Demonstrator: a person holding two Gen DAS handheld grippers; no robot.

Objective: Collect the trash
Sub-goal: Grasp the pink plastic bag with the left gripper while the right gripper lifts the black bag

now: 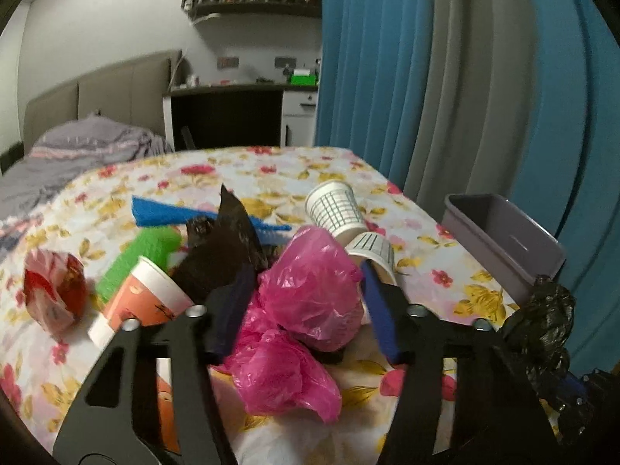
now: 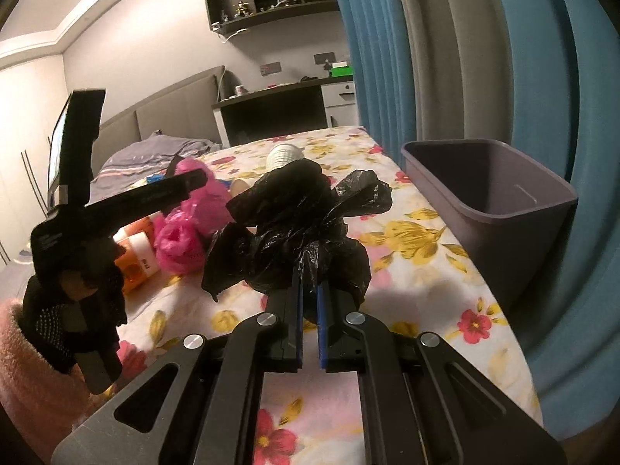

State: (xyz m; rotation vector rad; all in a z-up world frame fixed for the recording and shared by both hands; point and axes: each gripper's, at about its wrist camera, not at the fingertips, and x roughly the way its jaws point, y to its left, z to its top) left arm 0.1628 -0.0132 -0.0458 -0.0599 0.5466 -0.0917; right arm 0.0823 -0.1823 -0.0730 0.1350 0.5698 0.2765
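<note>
The right gripper (image 2: pixel 309 302) pinches a crumpled black plastic bag (image 2: pixel 298 228) near the grey plastic bin (image 2: pixel 542 209) (probably its destination); the left gripper (image 1: pixel 306 290) straddles, jaws wide, a crumpled pink plastic bag (image 1: pixel 314 283).

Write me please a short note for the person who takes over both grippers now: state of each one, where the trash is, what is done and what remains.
Right gripper: shut on the black plastic bag, held above the bed, left of the grey bin.
Left gripper: open, fingers either side of the pink plastic bag, not gripping it.
On the bedspread: orange cup, two white cups, red wrapper, green piece, blue piece, dark scrap.
Done: nothing visible in the bin.
Left: drop the black bag, then collect everything else.
</note>
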